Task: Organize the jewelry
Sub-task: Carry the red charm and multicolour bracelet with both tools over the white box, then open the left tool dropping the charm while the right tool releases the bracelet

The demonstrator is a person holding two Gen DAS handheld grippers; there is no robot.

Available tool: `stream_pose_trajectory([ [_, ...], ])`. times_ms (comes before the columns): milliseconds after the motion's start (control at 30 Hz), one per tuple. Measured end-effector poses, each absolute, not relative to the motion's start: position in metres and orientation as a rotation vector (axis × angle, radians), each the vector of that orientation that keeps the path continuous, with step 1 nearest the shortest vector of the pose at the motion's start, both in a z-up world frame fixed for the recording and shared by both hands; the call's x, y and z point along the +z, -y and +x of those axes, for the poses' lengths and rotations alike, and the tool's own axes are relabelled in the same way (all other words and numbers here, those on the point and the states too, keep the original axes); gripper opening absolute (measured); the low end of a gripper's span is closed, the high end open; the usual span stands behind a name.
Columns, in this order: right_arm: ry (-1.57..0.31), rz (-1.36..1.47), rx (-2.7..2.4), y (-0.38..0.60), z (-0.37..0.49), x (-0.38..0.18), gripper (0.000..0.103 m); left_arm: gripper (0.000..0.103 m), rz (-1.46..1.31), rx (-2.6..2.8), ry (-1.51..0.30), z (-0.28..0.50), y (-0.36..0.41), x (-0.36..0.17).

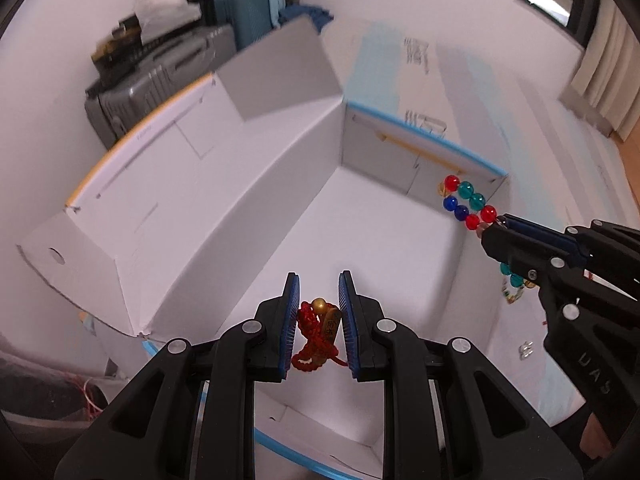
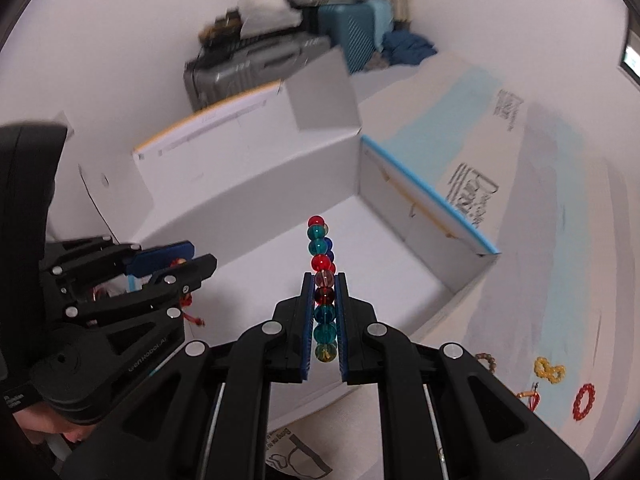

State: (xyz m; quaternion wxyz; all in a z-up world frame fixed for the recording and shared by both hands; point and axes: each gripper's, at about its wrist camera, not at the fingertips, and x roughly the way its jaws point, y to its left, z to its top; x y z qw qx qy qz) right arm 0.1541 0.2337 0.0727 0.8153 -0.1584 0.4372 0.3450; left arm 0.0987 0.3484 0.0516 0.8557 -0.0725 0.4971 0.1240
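Observation:
An open white cardboard box [image 1: 280,184] with a blue rim fills both views [image 2: 256,184]. My left gripper [image 1: 319,284] is shut on a red knotted cord charm [image 1: 316,336] with a gold bead and holds it over the box's near side. My right gripper [image 2: 324,280] is shut on a bracelet of red, teal and blue glass beads [image 2: 320,260] and holds it above the box's right part. In the left wrist view the right gripper [image 1: 494,226] enters from the right with the bead bracelet [image 1: 466,200]. The left gripper [image 2: 200,258] shows at the left of the right wrist view.
On the white and pale blue surface right of the box lie a yellow bead bracelet [image 2: 550,370], a red bead bracelet [image 2: 584,400], an orange-red piece [image 2: 530,396] and a brownish bracelet [image 2: 486,360]. A small silver piece [image 1: 526,350] lies there too. Suitcases [image 1: 160,76] stand behind the box.

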Motion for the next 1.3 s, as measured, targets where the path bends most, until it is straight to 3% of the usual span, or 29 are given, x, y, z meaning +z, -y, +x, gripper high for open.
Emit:
stream_pose_trajectory([
  [833, -1.502, -0.524, 0.674, -0.299, 0.212, -0.067, 0.009, 0.020, -0.198, 0.194, -1.550, 0.147, -0.379, -0.078],
  [1300, -1.554, -0.492, 0.642, -0.289, 0.220, -0.079, 0.012, 0.023, -0.176, 0.215, -1.580, 0.156, -0.370, -0.084],
])
